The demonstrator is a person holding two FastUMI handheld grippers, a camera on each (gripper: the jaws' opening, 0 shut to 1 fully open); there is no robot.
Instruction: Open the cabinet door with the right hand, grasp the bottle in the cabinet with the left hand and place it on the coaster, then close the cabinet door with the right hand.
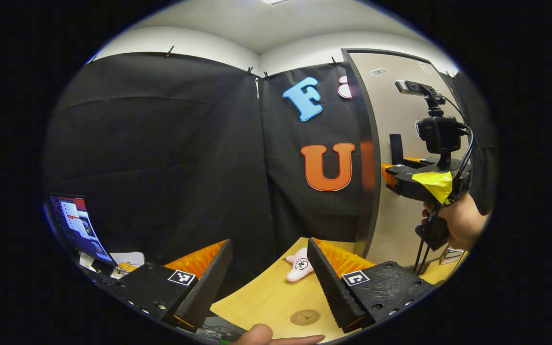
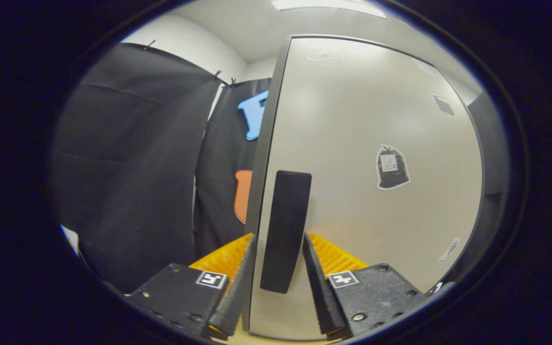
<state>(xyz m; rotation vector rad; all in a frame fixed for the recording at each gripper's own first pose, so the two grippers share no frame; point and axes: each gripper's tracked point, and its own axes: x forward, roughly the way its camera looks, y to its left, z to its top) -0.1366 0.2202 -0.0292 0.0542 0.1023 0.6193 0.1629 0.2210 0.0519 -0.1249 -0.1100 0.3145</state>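
In the right gripper view the beige cabinet door stands close ahead. Its dark upright handle runs down between my right gripper's fingers, which are shut on it from both sides. The left gripper view shows that gripper from the side, held by a hand at the door. My left gripper hangs open and empty above the wooden table. A round brown coaster lies on the table between its fingers. The cabinet's inside is hidden behind the door.
A pink star-shaped plush toy lies on the table just beyond the coaster, near the cabinet's dark glossy side. A laptop screen glows at the far left. A fingertip shows at the bottom edge.
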